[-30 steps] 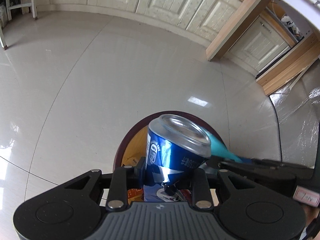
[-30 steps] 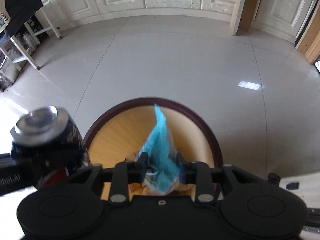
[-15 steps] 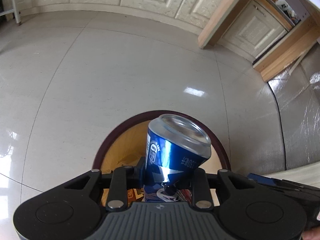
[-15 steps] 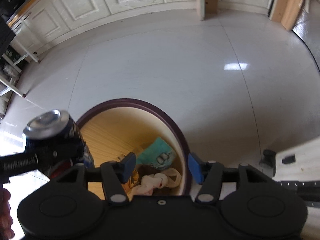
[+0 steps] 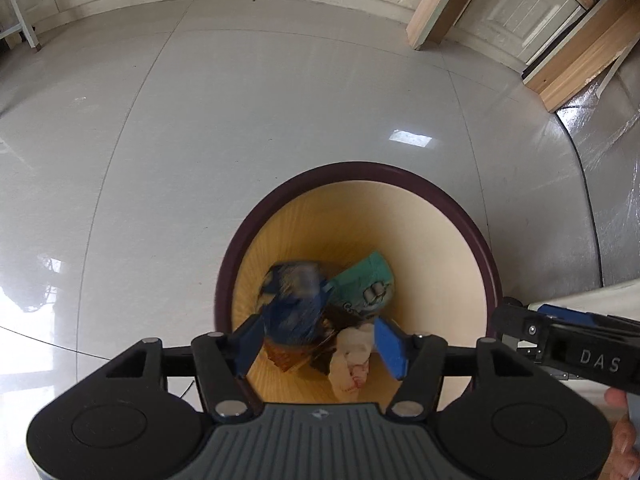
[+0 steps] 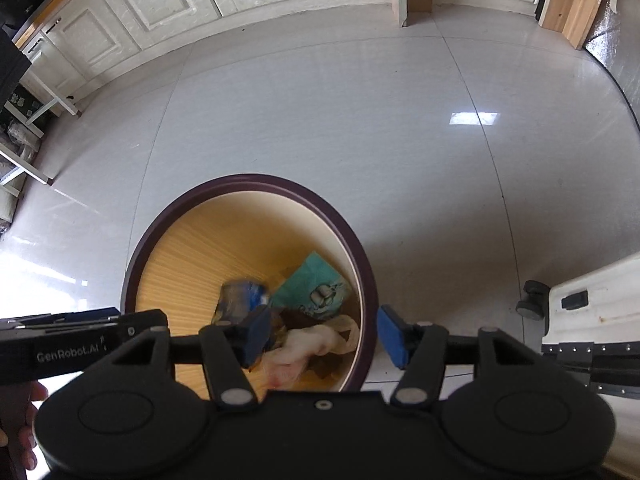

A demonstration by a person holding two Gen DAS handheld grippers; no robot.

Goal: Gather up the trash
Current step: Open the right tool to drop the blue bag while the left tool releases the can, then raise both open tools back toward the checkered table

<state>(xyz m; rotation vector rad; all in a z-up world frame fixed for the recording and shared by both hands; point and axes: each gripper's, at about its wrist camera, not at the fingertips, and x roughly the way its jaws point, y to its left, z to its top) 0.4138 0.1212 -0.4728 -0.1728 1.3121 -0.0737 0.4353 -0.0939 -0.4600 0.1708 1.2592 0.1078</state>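
Note:
A round bin with a dark rim (image 5: 360, 168) and a wood-coloured inside stands on the floor under both grippers. My left gripper (image 5: 320, 340) hangs over it and its jaws are opening. The blue drink can (image 5: 296, 304) is clear of the pads, a blur down inside the bin. Beside the can lie a teal packet (image 5: 366, 280) and crumpled white tissue (image 5: 354, 356). My right gripper (image 6: 324, 334) is open above the bin's right rim (image 6: 360, 256) with nothing between its pads. Below it are the blurred can (image 6: 240, 296) and the teal packet (image 6: 316, 292).
Glossy grey floor tiles surround the bin. A white unit on a castor (image 6: 532, 300) stands close on the right. Cream cabinet doors and a wooden post (image 5: 436, 12) line the back, and a white frame's legs (image 6: 36, 160) stand at the left.
The right gripper opened and dropped the teal packet into the bin. Then the left gripper opened and the blue can fell out of it into the bin.

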